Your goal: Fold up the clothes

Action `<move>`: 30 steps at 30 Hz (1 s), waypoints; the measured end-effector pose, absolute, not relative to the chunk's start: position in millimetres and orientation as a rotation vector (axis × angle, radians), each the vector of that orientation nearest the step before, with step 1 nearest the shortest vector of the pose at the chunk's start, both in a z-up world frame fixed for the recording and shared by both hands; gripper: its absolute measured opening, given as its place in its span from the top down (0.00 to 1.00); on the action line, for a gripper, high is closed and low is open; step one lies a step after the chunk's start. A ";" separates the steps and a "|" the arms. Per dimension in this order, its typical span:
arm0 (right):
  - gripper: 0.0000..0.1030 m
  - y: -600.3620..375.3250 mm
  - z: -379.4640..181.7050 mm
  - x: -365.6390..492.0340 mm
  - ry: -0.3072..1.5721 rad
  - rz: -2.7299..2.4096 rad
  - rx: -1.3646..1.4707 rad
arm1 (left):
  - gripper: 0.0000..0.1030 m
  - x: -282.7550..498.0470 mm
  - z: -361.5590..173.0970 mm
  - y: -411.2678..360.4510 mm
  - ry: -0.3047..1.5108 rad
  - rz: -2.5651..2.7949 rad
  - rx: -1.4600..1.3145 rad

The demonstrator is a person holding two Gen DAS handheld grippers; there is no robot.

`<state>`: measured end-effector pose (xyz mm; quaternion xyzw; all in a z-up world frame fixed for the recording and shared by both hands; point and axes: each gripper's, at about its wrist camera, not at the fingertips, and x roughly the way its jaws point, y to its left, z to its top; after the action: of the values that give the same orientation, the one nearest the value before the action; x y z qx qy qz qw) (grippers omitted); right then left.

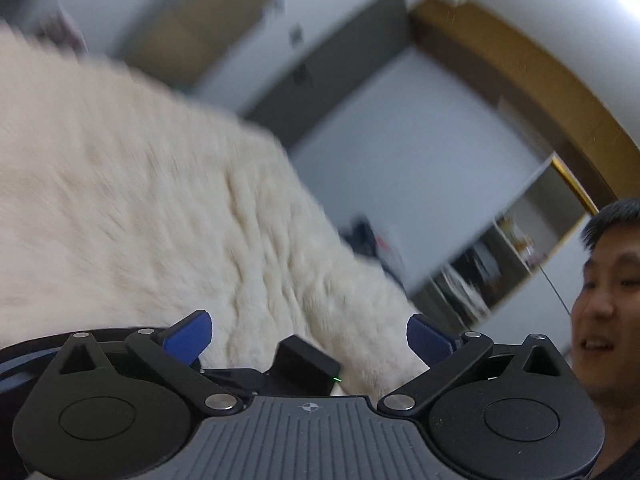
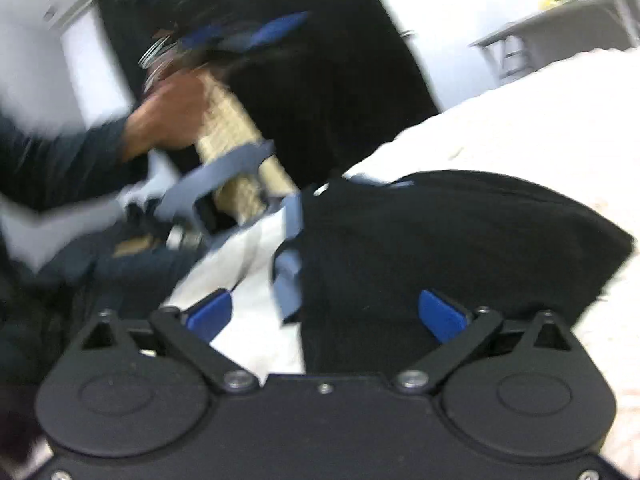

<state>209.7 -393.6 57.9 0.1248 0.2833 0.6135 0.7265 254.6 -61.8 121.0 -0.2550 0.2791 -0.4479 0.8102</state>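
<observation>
Both views are blurred, so small details are hard to read.

In the left wrist view, the left claw stands wide, and its two blue fingertips are far apart. No thing is gripped between them. Ahead of the claw there is a white fluffy cover, which fills the left and middle part of the view and reaches down between the fingers. Behind it a white wall and a wooden door frame show, all tilted. At the right edge the head of a person is visible.

In the right wrist view, the right claw is also wide. Its blue fingertips do not press on anything. A black garment lies on the white fluffy cover, just ahead of this claw and partly between its fingers, nearer to the right finger. Along its left edge a grey-blue strip of cloth shows; I cannot tell if it belongs to the garment. At the upper left, a hand in a dark sleeve holds a beige handle. A grey table stands far at the upper right.
</observation>
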 end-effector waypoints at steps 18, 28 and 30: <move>0.02 -425.0 80.5 173.5 0.747 0.642 0.593 | 0.00 -2.6 -1.9 54.7 0.325 -0.531 -0.884; 0.36 -403.3 73.5 193.5 0.934 0.517 0.849 | 0.00 -15.8 -9.1 74.1 0.234 -0.635 -0.966; 0.57 -404.0 68.2 196.4 0.981 0.448 0.838 | 0.00 -16.4 -11.0 80.9 0.209 -0.636 -0.997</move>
<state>196.4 -404.0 68.2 0.3871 0.4532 0.2069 0.7758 -16.4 80.9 -11.0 -0.4690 0.0982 -0.2992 0.8252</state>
